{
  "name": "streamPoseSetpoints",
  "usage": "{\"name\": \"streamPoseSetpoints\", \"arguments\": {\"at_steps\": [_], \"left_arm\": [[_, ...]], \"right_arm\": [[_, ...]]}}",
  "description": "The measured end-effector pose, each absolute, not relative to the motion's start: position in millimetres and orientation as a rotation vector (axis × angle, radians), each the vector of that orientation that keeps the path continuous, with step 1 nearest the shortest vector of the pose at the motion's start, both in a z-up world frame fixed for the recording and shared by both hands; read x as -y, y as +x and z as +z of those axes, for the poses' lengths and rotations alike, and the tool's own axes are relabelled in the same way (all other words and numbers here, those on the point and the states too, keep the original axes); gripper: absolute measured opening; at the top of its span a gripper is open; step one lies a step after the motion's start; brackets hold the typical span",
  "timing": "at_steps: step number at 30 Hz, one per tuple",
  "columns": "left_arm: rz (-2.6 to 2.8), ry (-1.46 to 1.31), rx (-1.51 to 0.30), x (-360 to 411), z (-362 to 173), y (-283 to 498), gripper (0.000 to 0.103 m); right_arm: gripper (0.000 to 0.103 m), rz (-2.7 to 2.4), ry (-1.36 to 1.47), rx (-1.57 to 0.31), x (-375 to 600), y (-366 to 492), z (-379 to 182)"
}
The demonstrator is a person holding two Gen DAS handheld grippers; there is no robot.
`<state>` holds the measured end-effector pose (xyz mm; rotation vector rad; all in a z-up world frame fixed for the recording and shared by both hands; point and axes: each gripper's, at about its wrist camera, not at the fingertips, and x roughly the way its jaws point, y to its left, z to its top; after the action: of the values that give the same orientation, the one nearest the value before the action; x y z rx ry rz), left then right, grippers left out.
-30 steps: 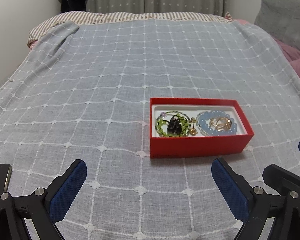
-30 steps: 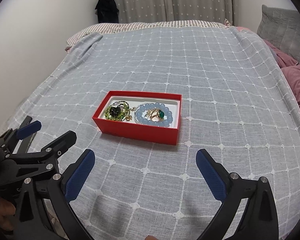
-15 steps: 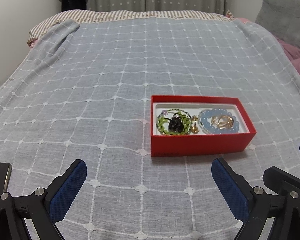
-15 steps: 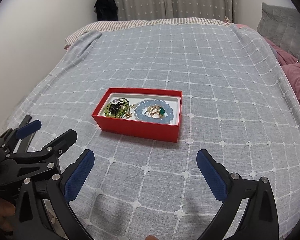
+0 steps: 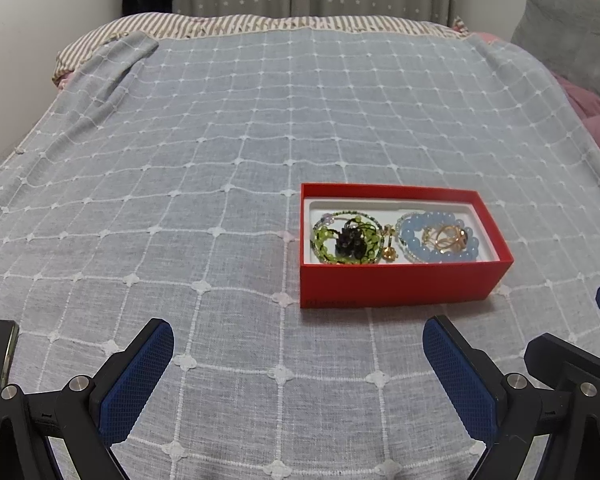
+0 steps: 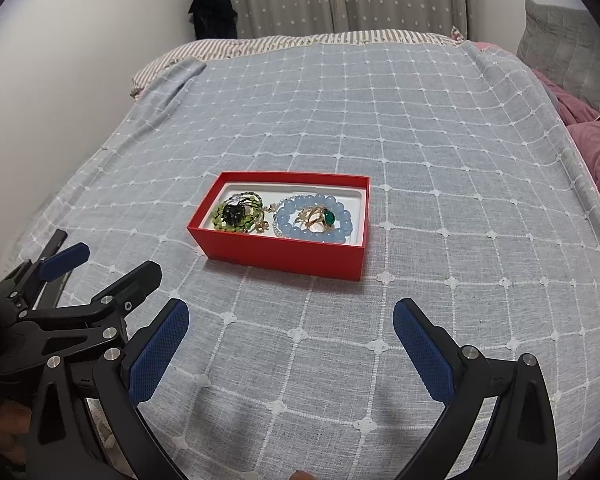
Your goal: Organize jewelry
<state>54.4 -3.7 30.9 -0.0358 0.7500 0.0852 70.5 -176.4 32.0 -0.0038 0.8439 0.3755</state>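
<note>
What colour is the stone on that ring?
Green, on the gold ring; clearest in the right wrist view.

My right gripper (image 6: 291,316) hovers wide open over the grey checked bedspread (image 6: 440,152), its blue pads (image 6: 422,354) empty. Ahead sits the red box (image 6: 284,254), holding a green beaded bracelet (image 6: 238,216) on its left and a blue beaded bracelet (image 6: 342,222) ringing a green-stoned ring (image 6: 327,217). My left gripper (image 6: 112,266) sits low to the left, also spread.
</note>
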Motion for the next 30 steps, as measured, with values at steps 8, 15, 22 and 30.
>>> {"name": "streamPoseSetpoints", "arguments": {"at_steps": [8,15,22,30], "left_arm": [[0.084,-0.033,-0.746,3.6,30.8,54.1,0.102],[0.09,-0.027,-0.742,3.1,31.5,53.2,0.102],[0.091,-0.029,-0.744,1.8,32.0,53.1,0.102],[0.093,-0.032,-0.743,1.6,32.4,53.1,0.102]], "right_arm": [[0.103,0.379,-0.002,-0.845,176.1,69.7,32.6],[0.103,0.38,-0.002,-0.845,176.0,69.6,32.8],[0.103,0.382,-0.002,-0.846,174.8,69.5,32.2],[0.103,0.39,-0.003,-0.85,172.9,68.9,30.9]]}}
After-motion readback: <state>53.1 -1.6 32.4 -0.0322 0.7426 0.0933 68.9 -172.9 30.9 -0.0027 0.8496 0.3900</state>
